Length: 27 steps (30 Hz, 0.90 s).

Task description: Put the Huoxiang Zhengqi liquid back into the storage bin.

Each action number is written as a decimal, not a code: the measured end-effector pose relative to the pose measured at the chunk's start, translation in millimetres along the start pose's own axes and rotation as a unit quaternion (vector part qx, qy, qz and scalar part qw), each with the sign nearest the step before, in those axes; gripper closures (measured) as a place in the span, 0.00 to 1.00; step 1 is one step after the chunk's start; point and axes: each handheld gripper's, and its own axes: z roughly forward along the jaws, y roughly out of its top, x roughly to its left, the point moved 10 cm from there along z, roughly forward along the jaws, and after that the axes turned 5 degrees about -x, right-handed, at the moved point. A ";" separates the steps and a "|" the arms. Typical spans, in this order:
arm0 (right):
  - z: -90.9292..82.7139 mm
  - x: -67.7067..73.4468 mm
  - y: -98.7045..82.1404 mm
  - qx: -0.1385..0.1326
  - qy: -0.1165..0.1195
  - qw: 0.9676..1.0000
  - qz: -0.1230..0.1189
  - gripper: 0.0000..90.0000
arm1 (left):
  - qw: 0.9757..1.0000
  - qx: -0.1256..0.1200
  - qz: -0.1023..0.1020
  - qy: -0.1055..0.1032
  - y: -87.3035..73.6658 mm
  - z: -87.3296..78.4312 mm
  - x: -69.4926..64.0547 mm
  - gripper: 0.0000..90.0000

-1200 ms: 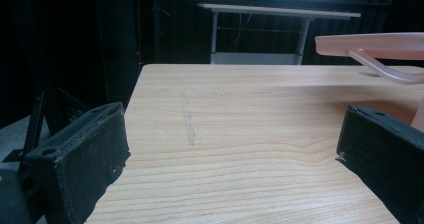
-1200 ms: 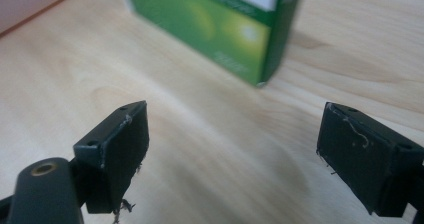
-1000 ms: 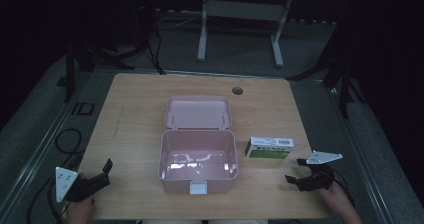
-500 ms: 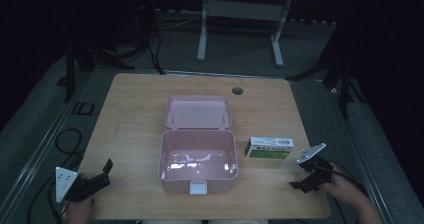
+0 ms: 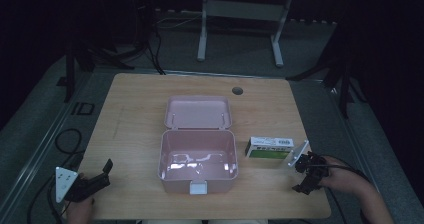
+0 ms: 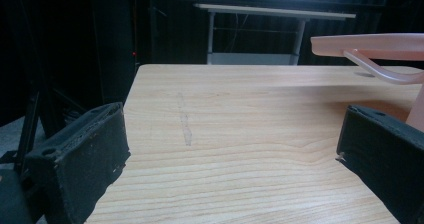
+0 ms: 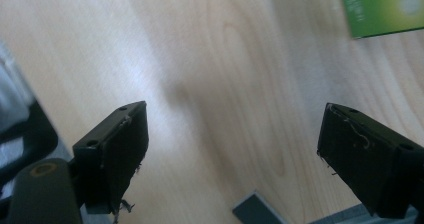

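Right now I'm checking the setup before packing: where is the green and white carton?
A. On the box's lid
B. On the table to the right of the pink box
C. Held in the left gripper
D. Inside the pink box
B: the green and white carton lies on the table just right of the open pink box, near the right gripper, whose jaws are open around nothing.

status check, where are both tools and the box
Left tool open, resting at near left table corner. Right tool open, empty, near green carton. Pink box open, lid back. Nothing between.
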 end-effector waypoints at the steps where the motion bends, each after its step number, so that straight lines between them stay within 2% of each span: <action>1: 0.3 1.1 -0.1 0.010 0.002 1.000 -0.006 0.14 | 1.000 0.000 0.000 0.000 0.0 0.0 0.0 0.00; 2: 1.2 1.3 -0.7 0.023 0.000 1.000 -0.018 0.14 | 1.000 0.000 0.000 0.000 0.0 0.0 0.0 0.00; 3: 1.2 1.3 -0.7 0.023 0.000 1.000 -0.018 0.14 | 1.000 0.000 0.000 0.000 0.0 0.0 0.0 0.00; 5: 2.7 2.7 -0.4 0.049 0.002 0.998 -0.033 0.14 | 1.000 0.000 -0.001 0.000 0.0 0.0 0.1 0.00; 7: 2.7 3.7 -0.2 0.063 0.004 0.997 -0.038 0.14 | 1.000 0.000 -0.001 -0.001 0.0 0.0 0.0 0.00; 10: 2.5 5.5 -0.2 0.082 0.015 0.996 -0.030 0.14 | 1.000 0.000 -0.002 -0.001 0.1 0.0 0.0 0.00; 12: 1.9 7.0 0.7 0.086 0.024 0.996 -0.019 0.14 | 1.000 0.000 -0.003 -0.002 0.1 0.0 -0.2 0.00; 14: 1.3 8.7 0.6 0.089 0.025 0.996 -0.020 0.14 | 1.000 0.000 -0.002 -0.003 0.0 0.0 -0.3 0.00; 18: -0.9 13.3 2.9 0.083 0.036 0.995 -0.028 0.15 | 1.000 0.001 -0.002 -0.004 -0.1 0.1 -0.5 0.00; 22: -10.9 15.3 13.0 0.049 0.037 0.997 -0.049 0.16 | 1.000 0.002 -0.001 -0.003 -0.3 0.1 -0.5 0.00; 27: -26.2 10.6 23.8 0.034 0.021 0.997 -0.062 0.18 | 1.000 0.003 -0.002 -0.004 -0.5 0.3 -0.5 0.00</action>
